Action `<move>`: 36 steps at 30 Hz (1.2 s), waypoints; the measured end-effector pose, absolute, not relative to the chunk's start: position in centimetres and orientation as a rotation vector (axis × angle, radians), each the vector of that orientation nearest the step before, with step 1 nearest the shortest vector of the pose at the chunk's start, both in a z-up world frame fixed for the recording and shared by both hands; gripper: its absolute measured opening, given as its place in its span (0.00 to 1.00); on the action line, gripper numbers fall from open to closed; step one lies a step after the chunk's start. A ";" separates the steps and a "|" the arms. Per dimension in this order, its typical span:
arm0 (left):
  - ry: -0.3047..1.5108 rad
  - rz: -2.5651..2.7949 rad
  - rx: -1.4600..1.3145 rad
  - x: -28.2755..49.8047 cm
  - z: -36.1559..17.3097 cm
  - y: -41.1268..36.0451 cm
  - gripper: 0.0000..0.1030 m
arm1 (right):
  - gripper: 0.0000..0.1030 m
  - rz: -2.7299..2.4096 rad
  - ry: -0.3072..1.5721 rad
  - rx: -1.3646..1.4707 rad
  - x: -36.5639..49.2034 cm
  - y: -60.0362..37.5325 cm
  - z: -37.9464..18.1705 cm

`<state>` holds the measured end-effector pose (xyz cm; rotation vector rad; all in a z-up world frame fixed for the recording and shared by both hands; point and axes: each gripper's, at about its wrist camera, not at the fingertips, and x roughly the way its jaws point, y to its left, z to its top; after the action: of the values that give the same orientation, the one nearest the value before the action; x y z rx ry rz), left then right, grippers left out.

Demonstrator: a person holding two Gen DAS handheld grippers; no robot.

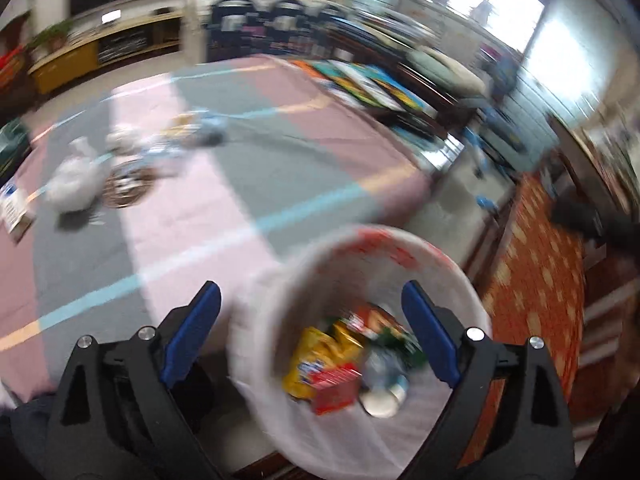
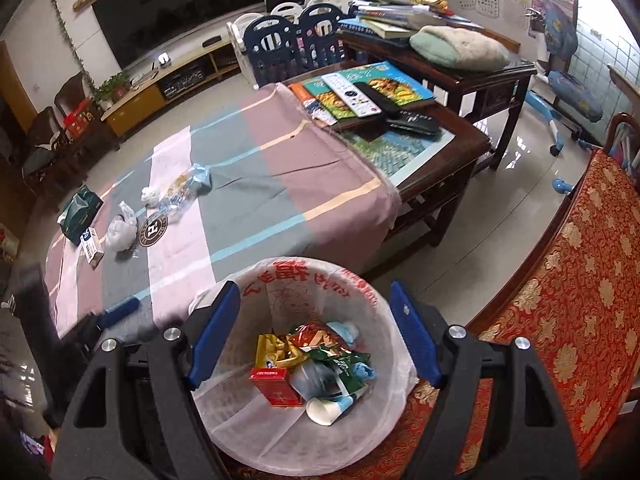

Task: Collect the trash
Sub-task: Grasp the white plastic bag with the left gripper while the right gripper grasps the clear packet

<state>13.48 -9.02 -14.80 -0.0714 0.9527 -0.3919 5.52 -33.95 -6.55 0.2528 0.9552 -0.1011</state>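
Below our wide-open, empty right hand-held gripper [image 2: 316,334], the white-lined round trash bin [image 2: 372,292] stands upright, mouth up, red carton [image 2: 276,386] inside.

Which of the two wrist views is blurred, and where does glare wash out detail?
Left wrist view: motion blur smears the bin and the tablecloth, and the window glares white. Right wrist view: sharp, the bin's red print visible; fisheye bends the room's edges in both.
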 end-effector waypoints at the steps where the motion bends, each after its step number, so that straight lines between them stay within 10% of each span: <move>1: 0.945 -0.314 -0.102 14.8 -14.8 -7.1 0.89 | 0.73 -0.093 0.964 0.250 5.9 -33.5 -6.8; 15: 1.086 0.083 -0.208 33.3 -20.5 7.2 0.87 | 0.73 -0.061 1.066 0.241 10.7 -30.4 -10.6; 17: 1.097 0.061 -0.143 33.2 -21.8 6.7 0.58 | 0.73 -0.050 1.071 0.236 11.6 -29.5 -10.9; 22: 1.058 0.043 -0.185 30.8 -21.9 7.8 0.27 | 0.73 0.004 1.067 0.243 14.7 -26.6 -11.7; 36: 0.801 0.286 -0.293 14.1 -18.9 8.2 0.26 | 0.73 0.110 1.107 0.353 30.4 -15.5 -17.6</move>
<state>14.06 8.20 -18.90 -0.2931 0.8007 0.2856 30.37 -15.54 -17.57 0.3529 1.1072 0.1099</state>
